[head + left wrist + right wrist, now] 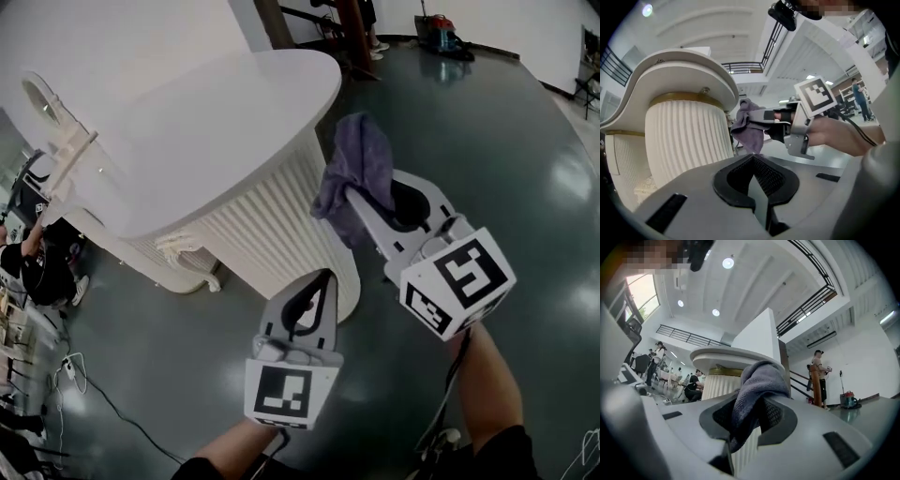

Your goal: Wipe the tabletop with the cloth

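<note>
A white round tabletop (206, 131) on a ribbed pedestal (281, 234) stands at the upper left of the head view. My right gripper (359, 199) is shut on a purple-grey cloth (358, 167), which hangs in the air beside the table's right rim and lower than the top. From the right gripper view the cloth (754, 385) bunches out between the jaws of that gripper (747, 425), with the table (722, 357) behind. My left gripper (322, 281) is shut and empty, in front of the pedestal. The left gripper view shows its own gripper (757, 185) closed and the cloth (747, 126) to the right of the pedestal.
A white curved fixture (56, 141) adjoins the table's left side. A seated person (37, 262) and floor cables (84, 375) are at the far left. A red cleaning machine (442, 33) stands at the back. The floor (506, 141) is dark and glossy.
</note>
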The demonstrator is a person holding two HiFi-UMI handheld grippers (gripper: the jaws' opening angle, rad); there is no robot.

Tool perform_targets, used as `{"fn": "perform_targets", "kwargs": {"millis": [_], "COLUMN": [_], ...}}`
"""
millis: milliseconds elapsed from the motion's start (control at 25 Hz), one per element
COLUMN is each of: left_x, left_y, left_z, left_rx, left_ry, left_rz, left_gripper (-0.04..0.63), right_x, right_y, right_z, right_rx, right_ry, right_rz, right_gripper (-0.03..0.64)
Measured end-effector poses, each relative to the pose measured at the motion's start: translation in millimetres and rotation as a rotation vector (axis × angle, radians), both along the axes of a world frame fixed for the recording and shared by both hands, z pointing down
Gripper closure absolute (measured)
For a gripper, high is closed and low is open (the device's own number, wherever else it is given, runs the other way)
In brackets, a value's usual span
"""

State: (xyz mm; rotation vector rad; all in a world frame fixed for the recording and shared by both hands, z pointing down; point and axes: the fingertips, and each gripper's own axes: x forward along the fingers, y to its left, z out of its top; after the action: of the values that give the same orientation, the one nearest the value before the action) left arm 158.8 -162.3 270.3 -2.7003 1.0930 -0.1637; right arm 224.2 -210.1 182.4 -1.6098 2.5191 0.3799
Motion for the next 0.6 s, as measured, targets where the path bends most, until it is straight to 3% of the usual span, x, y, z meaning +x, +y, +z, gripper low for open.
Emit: {"fn": "perform_targets", "kwargs": {"millis": [120, 200, 320, 480, 600], "left_x": [-0.5, -4.3, -5.5, -1.3, -0.9], "left_y": [1.8, 2.8, -4.8, -29.3, -32.6], "left_z": [11.5, 24.9, 37.7, 35.7, 36.7], "left_rx": [0.052, 0.022, -0.021, -0.001, -0.004], "left_ry": [0.030, 0.042, -0.004, -0.003, 0.012], "left_rz": [0.011, -0.009, -0.034, -0.073, -0.075], "left_gripper": [0.588, 0.588, 0.588, 0.588, 0.588], "right_x": [2.7, 1.5, -6.5, -9.9, -5.5], "right_y": [-17.9, -20.3, -27.4, -45.9, -47.6], "right_z": [-11.0, -19.9, -20.4, -17.0, -17.6], "right_rx": [0.012, 0.034, 0.045, 0.072, 0.089], "right_ry": [-0.025, -0.011, 0.059, 0.101, 0.066], "right_rz": [-0.017, -0.003, 0.050, 0.121, 0.120], "right_gripper": [0.535, 0.535, 0.535, 0.535, 0.535]}}
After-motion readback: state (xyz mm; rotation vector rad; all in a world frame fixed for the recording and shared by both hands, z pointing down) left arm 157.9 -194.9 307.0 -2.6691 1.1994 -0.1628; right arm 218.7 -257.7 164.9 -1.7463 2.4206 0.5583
